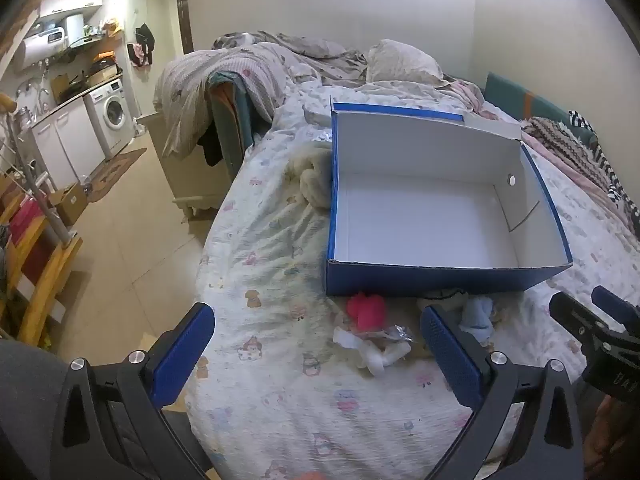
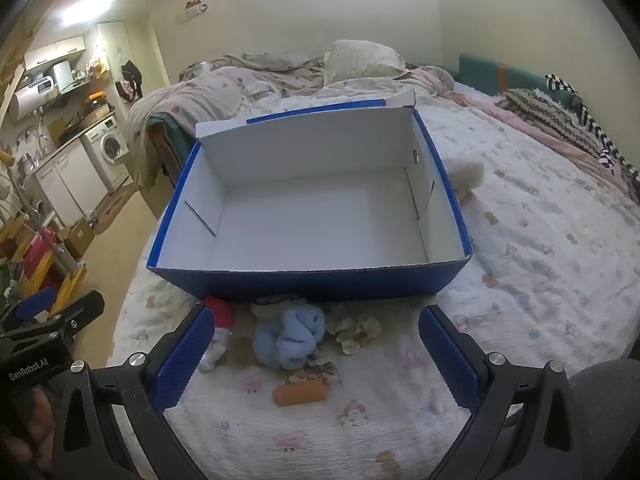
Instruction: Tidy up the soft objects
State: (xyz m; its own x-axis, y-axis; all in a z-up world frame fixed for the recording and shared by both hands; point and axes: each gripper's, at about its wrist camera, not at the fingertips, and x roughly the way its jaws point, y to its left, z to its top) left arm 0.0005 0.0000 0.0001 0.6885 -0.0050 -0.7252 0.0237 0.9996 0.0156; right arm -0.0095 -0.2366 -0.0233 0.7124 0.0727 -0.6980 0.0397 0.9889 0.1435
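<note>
An empty blue box with a white inside (image 1: 420, 216) (image 2: 320, 220) stands on the bed. Small soft items lie in a row before its near wall: a pink one (image 1: 366, 310) (image 2: 220, 312), a light blue one (image 2: 292, 336) (image 1: 478, 314), a beige crumpled one (image 2: 356, 330), a brown roll (image 2: 300, 392), and white crumpled pieces (image 1: 372, 348). My left gripper (image 1: 316, 348) is open and empty, just short of the pink item. My right gripper (image 2: 316, 352) is open and empty around the blue item's area. A cream plush (image 1: 316, 180) (image 2: 468, 180) lies beside the box.
The bed sheet (image 1: 280, 240) has a cartoon print; rumpled quilts and a pillow (image 1: 400, 60) lie at the far end. Striped clothes (image 2: 560, 116) lie at the right. The bed's left edge drops to a tiled floor (image 1: 132, 220) with a washing machine (image 1: 114, 114).
</note>
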